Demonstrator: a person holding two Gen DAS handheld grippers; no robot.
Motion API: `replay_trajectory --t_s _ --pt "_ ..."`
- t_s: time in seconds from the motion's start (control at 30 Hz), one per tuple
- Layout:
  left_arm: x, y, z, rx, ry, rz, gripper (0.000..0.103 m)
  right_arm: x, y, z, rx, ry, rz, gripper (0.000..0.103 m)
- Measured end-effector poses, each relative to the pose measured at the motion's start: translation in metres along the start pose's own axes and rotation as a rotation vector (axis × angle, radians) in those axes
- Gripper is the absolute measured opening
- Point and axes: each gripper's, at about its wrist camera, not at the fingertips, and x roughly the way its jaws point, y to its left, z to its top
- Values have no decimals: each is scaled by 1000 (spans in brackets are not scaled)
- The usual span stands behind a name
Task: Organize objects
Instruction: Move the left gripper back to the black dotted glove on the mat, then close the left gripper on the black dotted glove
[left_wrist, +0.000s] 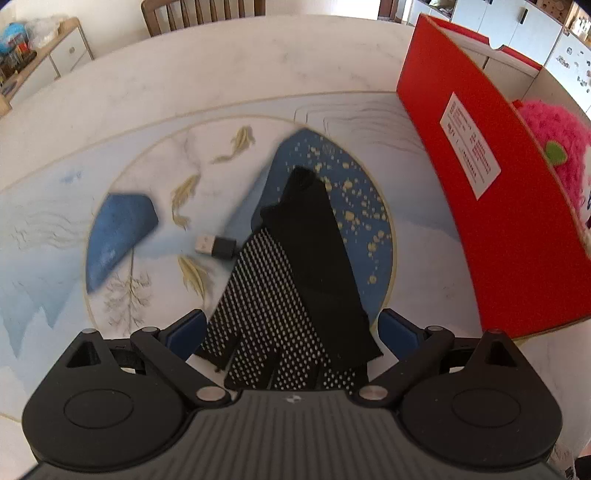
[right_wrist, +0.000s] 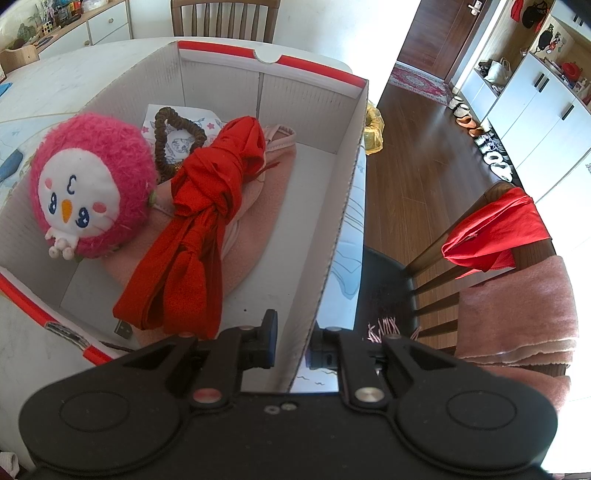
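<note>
A black sock (left_wrist: 314, 258) with white grip dots lies flat on the printed table mat (left_wrist: 110, 155). My left gripper (left_wrist: 291, 332) hangs over its near end, jaws wide open, a blue pad on each side of the fabric and neither pressing it. A USB plug (left_wrist: 215, 245) lies just left of the sock. The red cardboard box (left_wrist: 491, 229) stands to the right. My right gripper (right_wrist: 294, 345) is shut on the box's right wall (right_wrist: 332, 229). Inside lie a pink plush toy (right_wrist: 88, 184), a knotted red cloth (right_wrist: 199, 229), a pink cloth (right_wrist: 258, 206) and a brown hair tie (right_wrist: 173, 125).
A wooden chair (left_wrist: 203, 14) stands at the table's far side and a low cabinet (left_wrist: 55, 55) at the back left. Right of the box, past the table edge, a chair (right_wrist: 480, 236) carries a red cloth and a pink towel (right_wrist: 517, 314) over wooden floor.
</note>
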Motion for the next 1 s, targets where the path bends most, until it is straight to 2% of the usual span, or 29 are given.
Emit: replay_trajectory --t_s 0.23,0.3,0.37,0.57,0.6,0.63,0.8,1.0 --pt "5 0 -6 -10 5 13 98 0 0 0 1 0 -1 14" --pt "3 0 -6 -12 1 12 95 0 0 0 0 0 0 14" --pt "1 1 -5 -19 -1 10 88 0 1 0 1 0 0 14" --pt "-8 9 -3 -64 -3 13 46 0 0 0 0 1 0 14" --pt "-9 12 -2 -80 -3 1 34 1 1 0 -1 1 0 14" --pt "-11 15 -2 -98 -3 -15 30 1 1 0 0 1 0 14" --pt "-20 24 0 -122 -14 -18 20 1 1 0 0 1 0 14" --pt "-45 31 7 -134 -82 -46 13 1 1 0 0 1 0 14"
